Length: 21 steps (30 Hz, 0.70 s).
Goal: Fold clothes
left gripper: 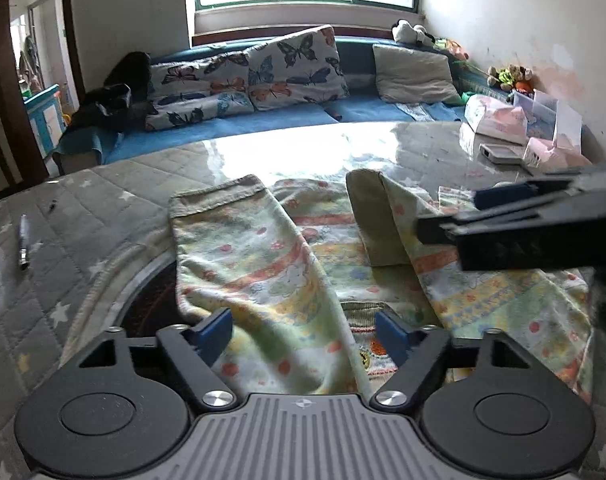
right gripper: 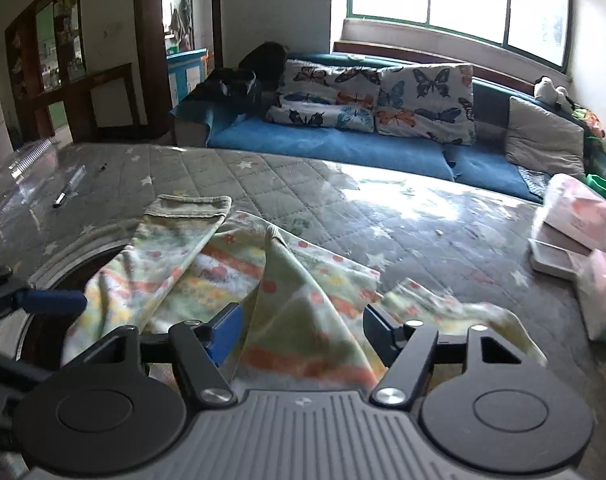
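— Left wrist view first: what do you make out from where you stand?

— The left gripper hangs just over the pastel printed cotton garment, blue pads spread wide, nothing between them. The garment lies rumpled on the grey quilted star-patterned counter, both sleeves thrown up across its body, ribbed cuffs pointing toward the sofa.

— And the other one?

— The right gripper is released too, its jaws apart over a raised fold of the same garment. In the left view it reaches in from the right side, over the right sleeve.

— Any containers about?

— A clear plastic box at the far right corner of the counter, with what looks like paper or cards in it; I can't read them. Beside it sits a pink-and-white soft packet, and a flat white box lies nearer.

— Anything else on the counter?

— A slim dark pen out to the left, well apart from the garment. The blue sofa with butterfly-print cushions runs beyond.
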### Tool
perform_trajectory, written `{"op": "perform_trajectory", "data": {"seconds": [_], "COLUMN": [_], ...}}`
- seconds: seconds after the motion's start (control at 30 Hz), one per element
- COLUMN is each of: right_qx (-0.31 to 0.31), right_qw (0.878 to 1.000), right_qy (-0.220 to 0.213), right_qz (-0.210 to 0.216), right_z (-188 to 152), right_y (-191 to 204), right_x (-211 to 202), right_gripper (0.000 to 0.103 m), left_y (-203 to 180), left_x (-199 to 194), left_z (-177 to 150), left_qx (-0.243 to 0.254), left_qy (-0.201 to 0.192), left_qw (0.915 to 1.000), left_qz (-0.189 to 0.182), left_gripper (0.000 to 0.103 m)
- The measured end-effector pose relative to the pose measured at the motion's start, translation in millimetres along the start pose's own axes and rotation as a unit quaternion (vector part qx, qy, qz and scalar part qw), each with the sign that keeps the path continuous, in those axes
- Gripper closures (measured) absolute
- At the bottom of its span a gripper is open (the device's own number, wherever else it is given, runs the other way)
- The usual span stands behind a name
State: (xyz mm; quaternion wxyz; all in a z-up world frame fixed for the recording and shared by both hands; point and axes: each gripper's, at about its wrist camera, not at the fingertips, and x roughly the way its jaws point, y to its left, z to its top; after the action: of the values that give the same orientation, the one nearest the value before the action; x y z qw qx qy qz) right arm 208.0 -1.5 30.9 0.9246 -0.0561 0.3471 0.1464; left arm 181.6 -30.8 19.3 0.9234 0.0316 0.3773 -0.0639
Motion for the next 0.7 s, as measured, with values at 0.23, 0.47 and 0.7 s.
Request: {"op": "perform_trajectory", "data": {"seconds": [0.23, 0.47, 0.7], "right_qx": [-0.007, 0.012, 0.031], "right_qw": [1.0, 0.999, 0.999], "right_qy": [0.025, 0.031, 0.004], "right_qz": [0.004, 0.021, 0.011], "right_z": [6, 0, -9], "right_y": [-3, -10, -21], "right_x": [37, 32, -11], "right_gripper": [0.05, 0.087, 0.095], "left_y": [8, 23, 37], "left_x": [15, 2, -23], "left_z": [-2, -7, -16], "left_qx": [-0.005, -0.022, -0.042], "left_qy": [0.02, 0.015, 0.0], "left_qw": [0.9998, 0.9996, 0.9991], "left_qz": [-0.001, -0.003, 0.006], "left_gripper": [0.065, 0.092, 0.097]}}
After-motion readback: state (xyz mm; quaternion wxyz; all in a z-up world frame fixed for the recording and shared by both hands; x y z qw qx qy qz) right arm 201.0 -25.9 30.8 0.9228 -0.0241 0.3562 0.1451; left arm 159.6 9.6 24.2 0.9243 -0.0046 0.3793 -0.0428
